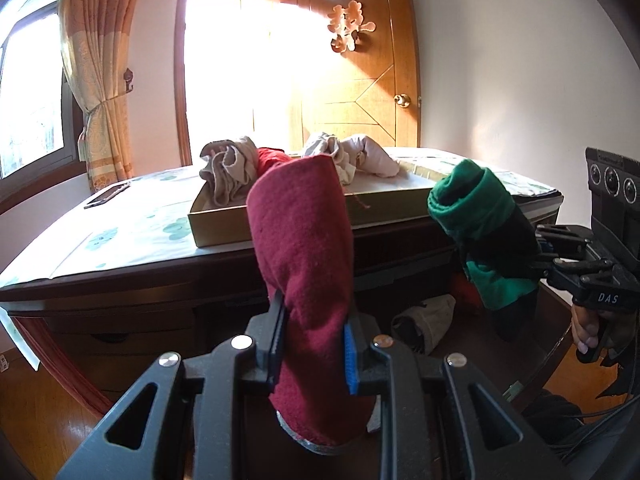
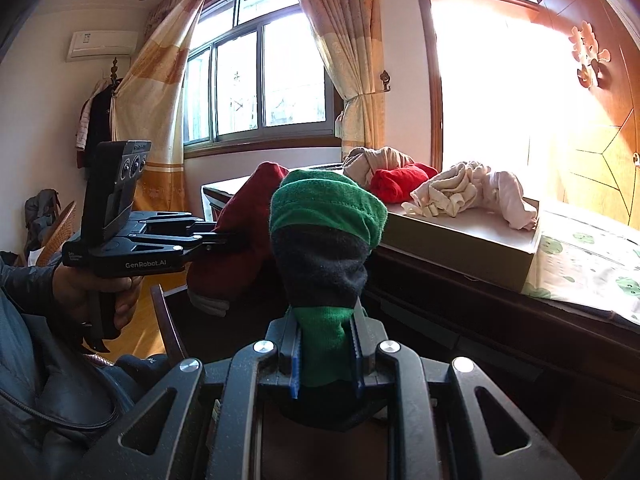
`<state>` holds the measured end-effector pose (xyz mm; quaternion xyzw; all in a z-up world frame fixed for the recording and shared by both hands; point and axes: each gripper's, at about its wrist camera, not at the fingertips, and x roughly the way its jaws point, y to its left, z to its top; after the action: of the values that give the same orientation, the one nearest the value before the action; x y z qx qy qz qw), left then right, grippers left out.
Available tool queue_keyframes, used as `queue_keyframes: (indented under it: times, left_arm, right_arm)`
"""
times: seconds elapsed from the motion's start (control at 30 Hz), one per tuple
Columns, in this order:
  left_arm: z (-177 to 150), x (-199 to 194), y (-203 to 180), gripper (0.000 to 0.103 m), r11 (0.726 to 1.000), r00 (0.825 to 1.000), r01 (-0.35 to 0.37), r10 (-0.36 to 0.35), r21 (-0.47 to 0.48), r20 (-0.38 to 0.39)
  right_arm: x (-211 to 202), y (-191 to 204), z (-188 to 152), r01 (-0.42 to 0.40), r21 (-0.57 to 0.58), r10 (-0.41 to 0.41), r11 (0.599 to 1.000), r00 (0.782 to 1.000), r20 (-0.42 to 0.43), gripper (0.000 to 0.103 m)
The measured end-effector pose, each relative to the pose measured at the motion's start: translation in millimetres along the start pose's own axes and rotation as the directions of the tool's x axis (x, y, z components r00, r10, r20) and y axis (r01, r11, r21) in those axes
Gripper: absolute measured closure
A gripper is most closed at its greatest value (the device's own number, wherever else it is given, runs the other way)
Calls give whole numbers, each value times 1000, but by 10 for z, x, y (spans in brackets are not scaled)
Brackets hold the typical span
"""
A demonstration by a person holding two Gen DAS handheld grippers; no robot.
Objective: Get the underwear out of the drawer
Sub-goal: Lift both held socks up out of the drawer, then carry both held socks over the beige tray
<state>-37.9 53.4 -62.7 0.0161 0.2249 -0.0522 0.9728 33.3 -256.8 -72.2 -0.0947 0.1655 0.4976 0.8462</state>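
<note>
**newbie_op:** Both rolls are up out of the drawer. Anything that can bite me now?

**deskjockey:** Mostly the grip itself. Your left gripper (image 1: 314,346) is clamped on the lower part of the maroon underwear roll (image 1: 300,256), so most of the roll stands tall above the pads. It's soft fabric and top-heavy; swing it fast and I'd guess it flops over or starts to unroll. Same with your right gripper (image 2: 326,354): jaws pressed nearly together on the thin green tail of the green-and-black roll (image 2: 324,240), with the fat bundle sitting above the pinch.

**newbie_op:** And the drop-off?

**deskjockey:** The cardboard box lid (image 1: 312,216) on the dresser top already holds beige underwear (image 1: 230,174), a red piece (image 2: 402,182) and a pale crumpled pile (image 2: 472,196). It looks crowded near the front edge, so a roll set down short could tip off the rim and fall back toward the open drawer (image 1: 472,340), where a greyish piece (image 1: 424,324) lies.

**newbie_op:** Hand pose okay?

**deskjockey:** Both grippers are held side by side in front of the dresser (image 1: 120,320), angled slightly downward, rolls pointing up, at about the height of the lid. In the right wrist view your left hand (image 2: 100,296) is wrapped round its handle, the two rolls close together. Watch they don't brush.
</note>
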Motion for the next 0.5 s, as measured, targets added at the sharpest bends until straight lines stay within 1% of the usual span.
queue_keyframes:
  times: [0.5]
  left_arm:
    - [62,-124,-57,81,1000,999,3,-3,4,53]
  right_arm:
    - [-181,-89,1,-7,50,2,999,994,106,83]
